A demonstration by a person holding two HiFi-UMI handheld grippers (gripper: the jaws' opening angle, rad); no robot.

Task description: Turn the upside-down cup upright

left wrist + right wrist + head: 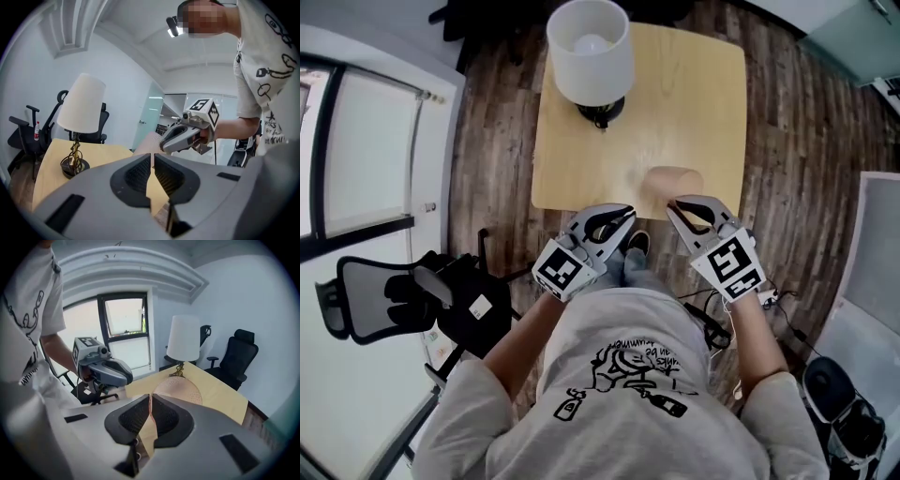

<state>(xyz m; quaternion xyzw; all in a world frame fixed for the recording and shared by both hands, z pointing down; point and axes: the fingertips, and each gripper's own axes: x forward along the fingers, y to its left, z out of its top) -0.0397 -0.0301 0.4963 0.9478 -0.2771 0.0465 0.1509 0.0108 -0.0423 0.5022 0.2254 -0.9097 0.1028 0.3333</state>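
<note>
Left tongs (pixel 622 217) first: pressed together with nothing in them, hovering off the near edge of the desk (pixel 703 94), on my side of the lamp (pixel 591 52) and well short of it. The cup (pixel 675 180) sits on the desk, nearer me than the lamp and off to its right, close to that near edge. No opening shows on top, so I'd say it isn't flipped yet. Right tongs (pixel 679 206) are closed and empty too, further right of the lamp, tips just my side of the cup and not on it as far as I can see. So I reckon this is the approach step. Next I'd need to open the right pair wide enough for the cup's wall, clamp, lift, and roll my wrist over.
</note>
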